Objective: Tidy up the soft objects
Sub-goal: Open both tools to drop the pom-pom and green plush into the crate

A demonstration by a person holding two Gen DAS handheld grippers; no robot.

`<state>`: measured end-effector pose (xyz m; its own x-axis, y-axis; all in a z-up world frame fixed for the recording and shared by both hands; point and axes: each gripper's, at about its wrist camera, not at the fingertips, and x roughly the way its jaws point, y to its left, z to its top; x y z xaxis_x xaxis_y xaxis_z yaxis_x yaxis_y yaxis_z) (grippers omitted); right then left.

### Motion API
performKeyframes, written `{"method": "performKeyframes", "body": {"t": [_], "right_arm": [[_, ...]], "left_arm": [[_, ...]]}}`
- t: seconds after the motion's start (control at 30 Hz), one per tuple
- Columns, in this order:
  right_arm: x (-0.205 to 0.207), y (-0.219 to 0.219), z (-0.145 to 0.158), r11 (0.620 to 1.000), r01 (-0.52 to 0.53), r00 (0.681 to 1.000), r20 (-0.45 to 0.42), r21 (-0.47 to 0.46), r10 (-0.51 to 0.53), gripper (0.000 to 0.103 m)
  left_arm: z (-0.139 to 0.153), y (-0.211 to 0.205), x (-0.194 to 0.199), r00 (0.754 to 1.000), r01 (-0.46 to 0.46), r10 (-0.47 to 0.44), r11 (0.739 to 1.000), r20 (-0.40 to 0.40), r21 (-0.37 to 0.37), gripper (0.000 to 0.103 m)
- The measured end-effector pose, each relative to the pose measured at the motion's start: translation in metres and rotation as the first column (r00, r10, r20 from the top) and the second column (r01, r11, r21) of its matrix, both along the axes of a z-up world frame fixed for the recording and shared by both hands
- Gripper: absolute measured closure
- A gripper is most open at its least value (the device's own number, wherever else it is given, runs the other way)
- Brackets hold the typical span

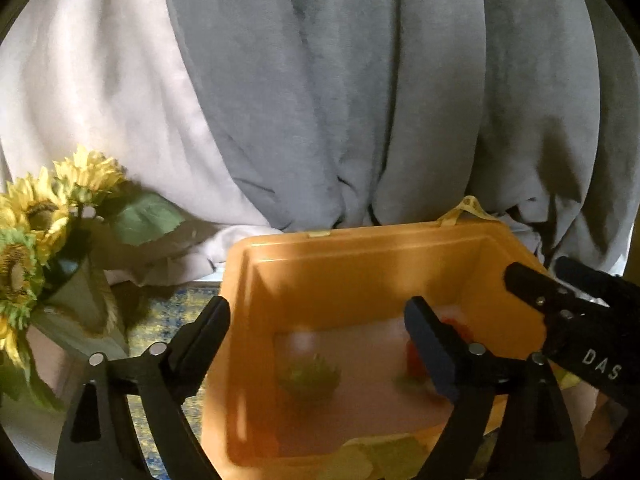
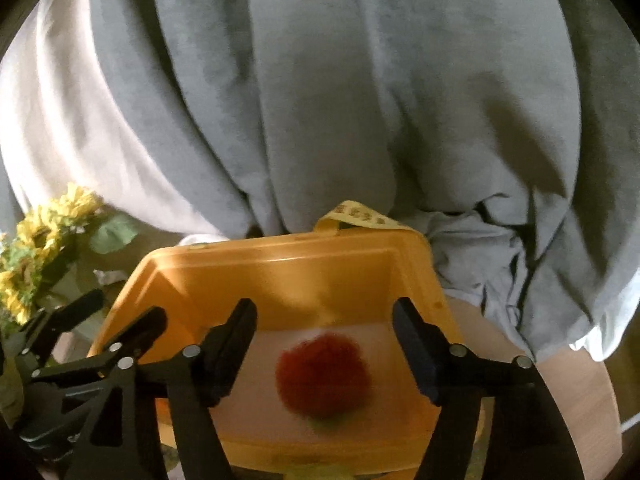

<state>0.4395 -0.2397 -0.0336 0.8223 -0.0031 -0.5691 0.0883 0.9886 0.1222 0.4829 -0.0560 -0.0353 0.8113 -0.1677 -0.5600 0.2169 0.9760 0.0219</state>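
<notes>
An orange plastic bin (image 1: pixel 320 256) stands in front of me; it also shows in the right wrist view (image 2: pixel 280 268). Inside it lie a fuzzy green ball (image 1: pixel 308 380) and a fuzzy red ball (image 2: pixel 322 376), blurred; the red one shows partly behind my left gripper's right finger (image 1: pixel 414 360). My left gripper (image 1: pixel 316 336) is open and empty above the bin's near left part. My right gripper (image 2: pixel 324 336) is open and empty above the red ball. Each gripper shows at the edge of the other's view.
Grey and white blankets (image 1: pixel 340 100) hang behind the bin. Artificial sunflowers (image 1: pixel 36 220) in a vase stand to the left. A patterned blue-yellow cloth (image 1: pixel 168 320) lies under the bin. A wooden tabletop (image 2: pixel 560 380) shows at the right.
</notes>
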Motion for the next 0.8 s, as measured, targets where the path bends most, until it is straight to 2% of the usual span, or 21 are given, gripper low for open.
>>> {"method": "performKeyframes", "body": {"t": [0.23, 0.53, 0.8], "right_arm": [[-0.021, -0.006, 0.012, 0.996, 0.071, 0.997, 0.045, -0.054, -0.069, 0.020], [-0.077, -0.006, 0.044, 0.987, 0.144, 0.980, 0.149, -0.076, -0.132, 0.009], [-0.124, 0.000, 0.057, 0.983, 0.161, 0.971, 0.192, -0.083, -0.143, 0.008]], "left_arm": [[0.017, 0.003, -0.026, 0.998, -0.018, 0.017, 1.000, 0.054, 0.011, 0.001], [0.046, 0.014, -0.080, 0.991, -0.019, 0.020, 1.000, 0.134, -0.007, 0.001], [0.062, 0.018, -0.126, 0.984, -0.021, 0.022, 1.000, 0.177, -0.005, 0.001]]}}
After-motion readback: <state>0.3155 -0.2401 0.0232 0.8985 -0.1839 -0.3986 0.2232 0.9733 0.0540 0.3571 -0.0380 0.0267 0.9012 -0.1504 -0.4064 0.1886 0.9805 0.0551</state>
